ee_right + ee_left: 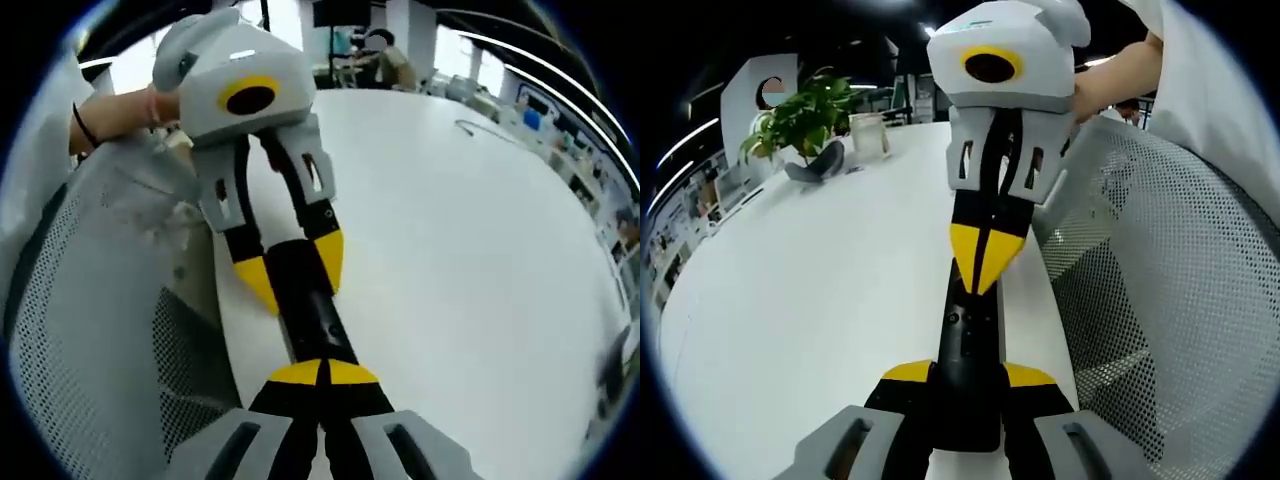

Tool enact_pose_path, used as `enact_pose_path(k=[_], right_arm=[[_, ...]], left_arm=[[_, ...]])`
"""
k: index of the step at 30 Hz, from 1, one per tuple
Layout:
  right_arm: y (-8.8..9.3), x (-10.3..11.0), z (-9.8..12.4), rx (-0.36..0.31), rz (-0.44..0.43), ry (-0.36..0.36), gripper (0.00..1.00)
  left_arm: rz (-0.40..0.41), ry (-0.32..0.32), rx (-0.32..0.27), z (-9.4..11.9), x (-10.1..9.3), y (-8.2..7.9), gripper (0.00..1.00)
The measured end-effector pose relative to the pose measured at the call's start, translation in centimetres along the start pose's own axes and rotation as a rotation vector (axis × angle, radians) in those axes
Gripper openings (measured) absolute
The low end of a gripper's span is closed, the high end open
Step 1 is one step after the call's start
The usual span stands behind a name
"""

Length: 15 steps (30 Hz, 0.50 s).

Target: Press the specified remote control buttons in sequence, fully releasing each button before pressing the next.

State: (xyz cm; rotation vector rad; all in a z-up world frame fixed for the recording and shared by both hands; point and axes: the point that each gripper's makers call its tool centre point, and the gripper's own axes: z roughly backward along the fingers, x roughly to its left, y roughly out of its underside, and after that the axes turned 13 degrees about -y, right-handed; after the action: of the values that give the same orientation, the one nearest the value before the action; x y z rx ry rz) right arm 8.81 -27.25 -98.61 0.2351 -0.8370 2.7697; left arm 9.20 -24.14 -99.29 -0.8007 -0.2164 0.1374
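The left claw [965,378] pinches the black remote [970,340] at its 6 o'clock end; the right claw [985,262], tips pressed together, touches it over the white surface [810,290].

An open-plan office: a wide white counter [820,290] with a mesh-backed chair [1160,270] pushed up beside it, a potted plant [805,120] at its far edge, and ceiling strip lights beyond.

A white table [820,290] carries a potted plant [805,120] and a clear cup [869,133].
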Motion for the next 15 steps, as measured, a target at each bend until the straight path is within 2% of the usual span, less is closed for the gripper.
enact_pose_path(k=[4, 8, 15], right_arm=[[0.02, -0.12, -0.03, 0.025, 0.004, 0.011, 0.00], [0.10, -0.27, 0.07, 0.004, -0.061, 0.005, 0.00], [0.15, -0.10, 0.13, -0.022, -0.059, -0.001, 0.00]], left_arm=[[-0.002, 0.001, 0.000, 0.03, -0.02, 0.02, 0.24], [-0.004, 0.001, 0.001, 0.04, -0.05, 0.01, 0.24], [-0.002, 0.000, -0.001, 0.03, -0.07, 0.03, 0.24]])
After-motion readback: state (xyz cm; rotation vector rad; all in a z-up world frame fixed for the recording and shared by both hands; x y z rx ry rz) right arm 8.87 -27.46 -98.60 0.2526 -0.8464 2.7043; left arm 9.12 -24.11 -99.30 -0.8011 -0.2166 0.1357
